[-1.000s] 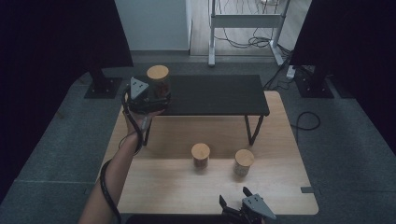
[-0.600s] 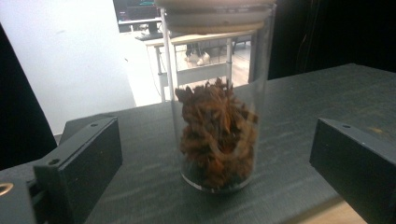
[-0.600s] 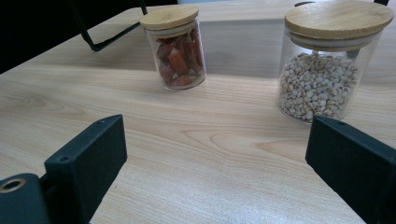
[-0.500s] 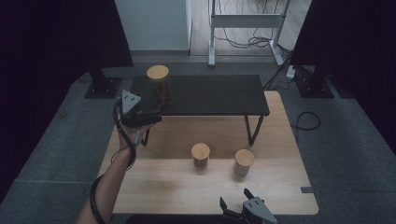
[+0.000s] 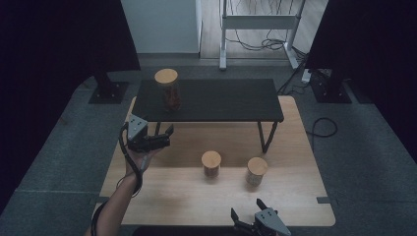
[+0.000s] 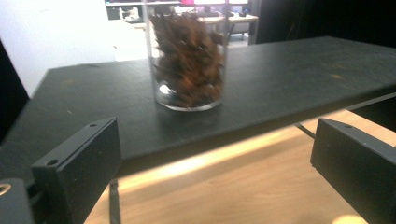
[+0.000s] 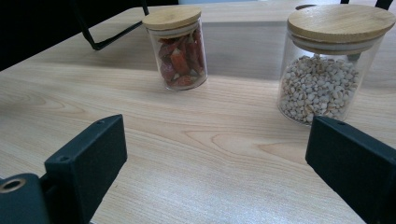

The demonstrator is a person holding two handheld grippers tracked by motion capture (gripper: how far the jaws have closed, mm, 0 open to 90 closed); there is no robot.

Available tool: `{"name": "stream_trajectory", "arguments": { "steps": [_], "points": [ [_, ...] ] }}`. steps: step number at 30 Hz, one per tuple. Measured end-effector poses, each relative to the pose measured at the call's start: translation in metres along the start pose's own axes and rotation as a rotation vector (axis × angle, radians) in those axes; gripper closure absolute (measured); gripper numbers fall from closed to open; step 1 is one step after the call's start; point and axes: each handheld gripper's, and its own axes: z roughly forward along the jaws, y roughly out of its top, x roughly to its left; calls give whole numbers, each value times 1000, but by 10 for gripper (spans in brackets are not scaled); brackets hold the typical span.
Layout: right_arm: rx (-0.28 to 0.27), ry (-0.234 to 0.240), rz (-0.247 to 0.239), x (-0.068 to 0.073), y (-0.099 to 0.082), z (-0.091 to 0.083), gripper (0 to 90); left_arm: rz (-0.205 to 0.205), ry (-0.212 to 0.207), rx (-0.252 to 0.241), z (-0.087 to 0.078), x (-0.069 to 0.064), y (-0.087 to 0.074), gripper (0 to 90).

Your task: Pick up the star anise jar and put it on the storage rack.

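A glass jar of brown pieces with a wooden lid stands on the left end of the black low shelf. In the left gripper view this jar is ahead of the jaws and apart from them. My left gripper hangs open in front of the shelf's near left edge, with nothing between its jaws. On the wooden table stand a jar of red pieces and a jar of white beans. My right gripper rests open at the near edge, short of both jars.
The shelf's black legs stand on the wooden table behind the two jars. Dark floor surrounds the table, with black stands at the back left and back right and a cable on the right.
My left gripper has drawn back from the jar on the shelf, toward the near side and lower. The jar stays on the shelf. The right gripper has not moved.
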Motion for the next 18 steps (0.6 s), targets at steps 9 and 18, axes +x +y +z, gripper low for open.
{"name": "stream_trajectory", "arguments": {
  "steps": [9, 18],
  "points": [
    [5, 1, -6, 0, 0, 0, 47, -17, 3, -13, -13, -9, -21, 16],
    [6, -3, -10, 1, 0, 1, 47, -38, -7, -16, -36, -12, -46, 16]
  ]
}}
